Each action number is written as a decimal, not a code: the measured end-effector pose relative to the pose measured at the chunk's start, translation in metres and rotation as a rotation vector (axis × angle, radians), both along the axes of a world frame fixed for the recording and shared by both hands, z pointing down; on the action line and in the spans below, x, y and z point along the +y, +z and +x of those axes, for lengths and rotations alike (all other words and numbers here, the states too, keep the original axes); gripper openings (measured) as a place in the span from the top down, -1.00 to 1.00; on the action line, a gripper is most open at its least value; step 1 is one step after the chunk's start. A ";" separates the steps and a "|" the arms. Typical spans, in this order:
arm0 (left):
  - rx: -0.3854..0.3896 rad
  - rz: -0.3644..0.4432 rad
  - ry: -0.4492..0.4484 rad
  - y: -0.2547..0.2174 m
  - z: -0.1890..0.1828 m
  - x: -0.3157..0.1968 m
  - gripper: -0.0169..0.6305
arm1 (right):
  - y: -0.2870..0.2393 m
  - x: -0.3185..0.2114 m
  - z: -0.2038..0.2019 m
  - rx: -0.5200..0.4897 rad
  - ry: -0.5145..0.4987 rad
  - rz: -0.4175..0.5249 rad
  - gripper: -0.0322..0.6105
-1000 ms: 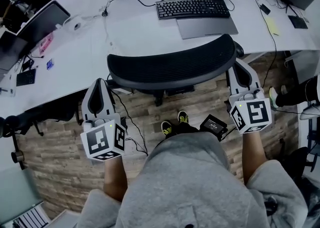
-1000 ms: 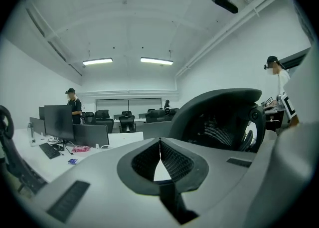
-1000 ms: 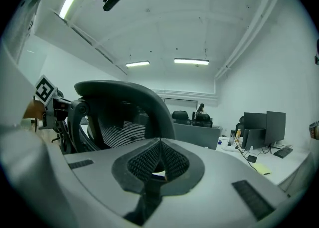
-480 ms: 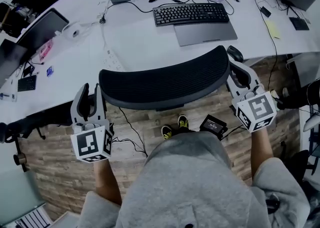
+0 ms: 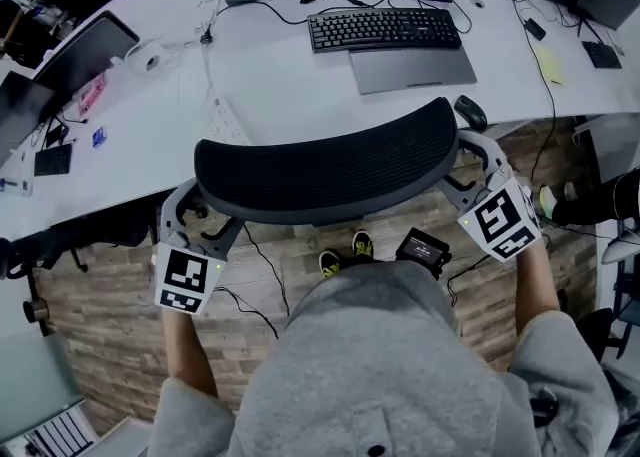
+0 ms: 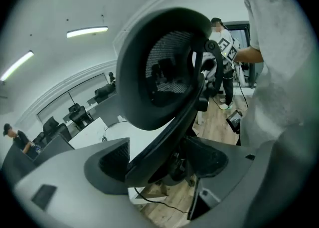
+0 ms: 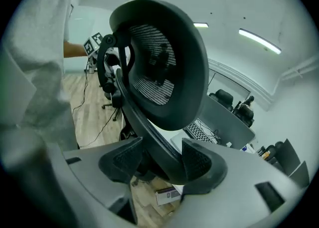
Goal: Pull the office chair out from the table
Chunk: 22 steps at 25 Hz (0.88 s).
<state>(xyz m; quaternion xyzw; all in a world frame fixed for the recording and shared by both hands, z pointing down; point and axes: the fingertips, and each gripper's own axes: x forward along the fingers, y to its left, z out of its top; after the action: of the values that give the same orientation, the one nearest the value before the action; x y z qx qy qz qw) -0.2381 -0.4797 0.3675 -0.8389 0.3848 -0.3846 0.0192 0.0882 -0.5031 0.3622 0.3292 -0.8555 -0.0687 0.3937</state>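
Bench (image 5: pixel 280 85) beyond the fingers: left gripper (image 5: pixel 200 225) and right gripper (image 5: pixel 468 167), fingers just spread, straddle the office chair (image 5: pixel 325 170) rim (pulling unclenched would likely slip off).

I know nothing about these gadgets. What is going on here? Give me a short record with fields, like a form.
Place: white curved desk with black keyboard
Object: black mesh-backed office chair, close against the desk
Left gripper: jaws just opened, backrest frame between them, not clamped
Right gripper: jaws just opened, frame between them, not clamped
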 end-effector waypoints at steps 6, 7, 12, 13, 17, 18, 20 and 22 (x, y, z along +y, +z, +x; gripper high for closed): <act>-0.113 -0.028 0.094 0.023 0.002 -0.010 -0.10 | 0.013 -0.004 -0.003 0.157 -0.145 -0.017 0.16; -0.128 -0.049 0.115 0.024 0.002 -0.009 -0.10 | 0.017 -0.005 -0.004 0.199 -0.173 -0.014 0.16; -0.256 -0.153 0.237 0.038 0.001 -0.016 -0.09 | 0.038 -0.012 -0.005 0.407 -0.299 -0.012 0.16; -0.279 -0.160 0.268 0.041 0.001 -0.017 -0.06 | 0.043 -0.013 -0.005 0.439 -0.325 -0.015 0.16; -0.416 -0.144 0.388 0.054 0.000 -0.019 0.30 | 0.065 -0.018 -0.002 0.573 -0.397 -0.016 0.18; -0.455 -0.124 0.419 0.057 0.000 -0.019 0.40 | 0.070 -0.022 -0.002 0.609 -0.400 0.013 0.22; -0.509 -0.073 0.469 0.063 0.002 -0.022 0.57 | 0.075 -0.031 -0.001 0.658 -0.390 0.095 0.64; -0.506 -0.037 0.495 0.067 0.006 -0.023 0.67 | 0.075 -0.033 -0.002 0.649 -0.384 0.127 0.65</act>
<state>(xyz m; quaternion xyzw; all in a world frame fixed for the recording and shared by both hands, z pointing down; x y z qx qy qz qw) -0.2324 -0.5028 0.4348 -0.7850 0.1457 -0.5709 0.1913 0.0866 -0.5359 0.4373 0.1478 -0.7264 -0.2946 0.6031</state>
